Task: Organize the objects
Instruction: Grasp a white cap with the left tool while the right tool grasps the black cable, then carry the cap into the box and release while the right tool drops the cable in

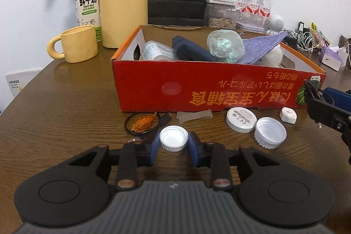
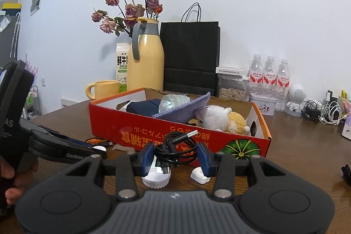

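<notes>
Between the blue pads of the left gripper [image 1: 174, 142], a white bottle cap [image 1: 174, 141] sits pinched on the table [image 1: 65, 115], just before the red box [image 1: 208, 84]. Right gripper [image 2: 177, 154] clamps a coiled black USB cable [image 2: 175, 146].

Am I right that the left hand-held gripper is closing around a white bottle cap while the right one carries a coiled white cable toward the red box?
Nearly. The cable in the right hand-held gripper is black, not white, as the right wrist view shows. The rest holds: the left hand-held gripper brackets a white bottle cap on the table, in front of the red box.
</notes>
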A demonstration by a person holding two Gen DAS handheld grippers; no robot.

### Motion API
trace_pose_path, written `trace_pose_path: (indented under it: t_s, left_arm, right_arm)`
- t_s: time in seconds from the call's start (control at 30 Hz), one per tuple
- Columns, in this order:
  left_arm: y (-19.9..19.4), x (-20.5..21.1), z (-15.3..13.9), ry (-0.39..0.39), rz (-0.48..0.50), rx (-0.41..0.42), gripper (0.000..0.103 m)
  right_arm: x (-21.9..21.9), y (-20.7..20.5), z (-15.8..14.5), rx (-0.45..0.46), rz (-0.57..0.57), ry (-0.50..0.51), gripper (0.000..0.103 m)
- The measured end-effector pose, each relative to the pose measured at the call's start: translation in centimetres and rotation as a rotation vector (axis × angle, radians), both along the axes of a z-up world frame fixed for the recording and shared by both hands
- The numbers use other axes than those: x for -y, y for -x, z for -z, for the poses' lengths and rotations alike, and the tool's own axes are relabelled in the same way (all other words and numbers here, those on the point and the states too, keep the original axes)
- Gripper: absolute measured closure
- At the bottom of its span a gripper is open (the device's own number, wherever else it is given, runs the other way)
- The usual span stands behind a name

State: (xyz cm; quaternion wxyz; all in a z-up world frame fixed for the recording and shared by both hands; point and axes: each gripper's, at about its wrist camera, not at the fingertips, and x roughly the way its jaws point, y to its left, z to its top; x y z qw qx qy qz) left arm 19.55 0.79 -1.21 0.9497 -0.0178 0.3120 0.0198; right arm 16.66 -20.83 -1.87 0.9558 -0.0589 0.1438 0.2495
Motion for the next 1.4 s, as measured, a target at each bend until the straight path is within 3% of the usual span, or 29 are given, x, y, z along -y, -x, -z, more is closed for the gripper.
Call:
trace_pose_path:
  t_s: [0.13,0.33,0.63,1.07,1.4]
  left_arm:
    - [0.2,-0.3,-0.1,0.021,-0.015,0.011,0.074]
    - [1.6,0.0,-1.2,0.013,-0.016,0.092,0.074]
    - [1.7,1.0,-5.4,0.018,0.02,0.225,0.074]
    - [-3.8,2.0,-8.1,0.003,0.003,0.3,0.074]
    - [-8.9,1.8,-7.1,0.044,-0.061,0.29,0.074]
  right_arm:
    - [0.0,0.2,0.0,0.004,0.0,-0.004,0.061]
    - [0.3,0.3,-0.1,0.011,-0.004,-0.023,0.061]
    - [1.1,-0.8,-2.5,0.053,0.0,-0.049,0.061]
    - [1.9,-7.6,-5.8,0.095,0.076,-0.052,0.061]
    - [1.9,-11.9,-3.6,0.022,0.103,-0.068,0.061]
